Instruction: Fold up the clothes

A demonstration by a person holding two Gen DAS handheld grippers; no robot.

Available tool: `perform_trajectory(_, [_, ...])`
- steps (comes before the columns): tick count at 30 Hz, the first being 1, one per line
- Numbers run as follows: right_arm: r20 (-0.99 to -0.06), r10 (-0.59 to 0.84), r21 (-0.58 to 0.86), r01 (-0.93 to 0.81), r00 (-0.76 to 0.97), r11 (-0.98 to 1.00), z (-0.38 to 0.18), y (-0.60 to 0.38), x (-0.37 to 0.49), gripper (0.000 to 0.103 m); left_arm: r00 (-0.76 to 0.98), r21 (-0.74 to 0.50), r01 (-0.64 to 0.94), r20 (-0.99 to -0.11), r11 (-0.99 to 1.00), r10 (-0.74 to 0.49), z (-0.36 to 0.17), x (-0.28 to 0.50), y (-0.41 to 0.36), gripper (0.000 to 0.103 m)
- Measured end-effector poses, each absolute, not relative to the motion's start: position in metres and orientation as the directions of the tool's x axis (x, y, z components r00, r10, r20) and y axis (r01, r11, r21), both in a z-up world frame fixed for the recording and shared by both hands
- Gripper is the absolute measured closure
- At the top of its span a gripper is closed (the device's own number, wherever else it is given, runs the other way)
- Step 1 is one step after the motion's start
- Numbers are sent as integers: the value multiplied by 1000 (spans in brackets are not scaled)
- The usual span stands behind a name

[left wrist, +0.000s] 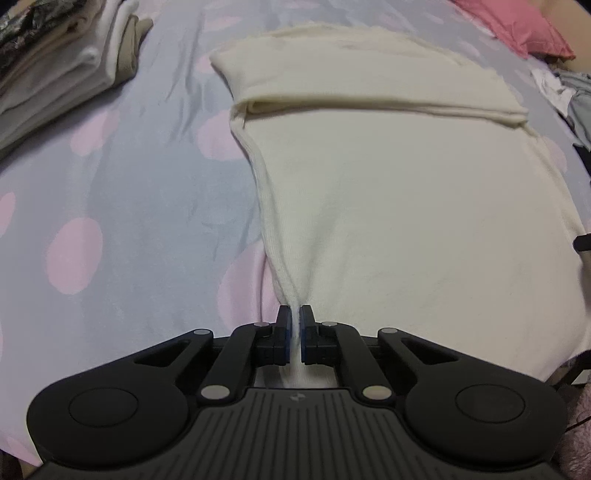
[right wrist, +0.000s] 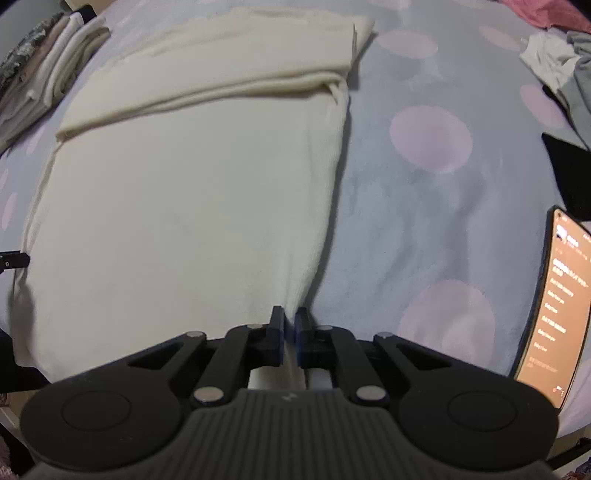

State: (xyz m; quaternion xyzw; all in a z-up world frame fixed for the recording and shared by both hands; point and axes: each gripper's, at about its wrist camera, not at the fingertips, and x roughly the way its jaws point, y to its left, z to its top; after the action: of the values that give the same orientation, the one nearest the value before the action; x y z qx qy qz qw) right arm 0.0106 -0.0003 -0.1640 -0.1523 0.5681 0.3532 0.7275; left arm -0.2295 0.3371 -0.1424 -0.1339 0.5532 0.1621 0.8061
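Observation:
A cream knit garment (left wrist: 399, 192) lies flat on the bed, with a folded band across its far part. My left gripper (left wrist: 294, 314) is shut on the garment's near left corner, and the cloth runs between its blue pads. In the right wrist view the same garment (right wrist: 184, 206) fills the left half. My right gripper (right wrist: 290, 315) is shut on its near right corner. Both corners are pinched at the near edge of the bed.
The bed sheet (left wrist: 140, 192) is grey-blue with pink dots. A stack of folded clothes (left wrist: 55, 66) sits at the far left. A pink cloth (left wrist: 517, 26) and loose clothes (right wrist: 561, 74) lie far right. A lit phone (right wrist: 554, 306) rests at the right.

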Motion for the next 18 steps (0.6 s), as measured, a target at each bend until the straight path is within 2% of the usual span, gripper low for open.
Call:
perform_trajectory(5, [-889, 408, 182, -659, 206, 730, -138, -16, 13, 98, 423, -104, -472, -898, 875, 122, -118, -240, 358, 101])
perform_trajectory(10, [-847, 437, 150, -651, 304, 744, -121, -17, 24, 98, 485, -115, -523, -855, 845, 184, -105, -235, 381, 101])
perform_trajectory(16, [-839, 432, 111, -673, 331, 731, -128, 4, 42, 98, 454, -31, -509, -859, 860, 238, -125, -210, 379, 100])
perform_trajectory(18, [-839, 429, 100, -680, 335, 726, -132, 11, 48, 97, 431, -1, -502, -867, 865, 249, -131, -207, 376, 97])
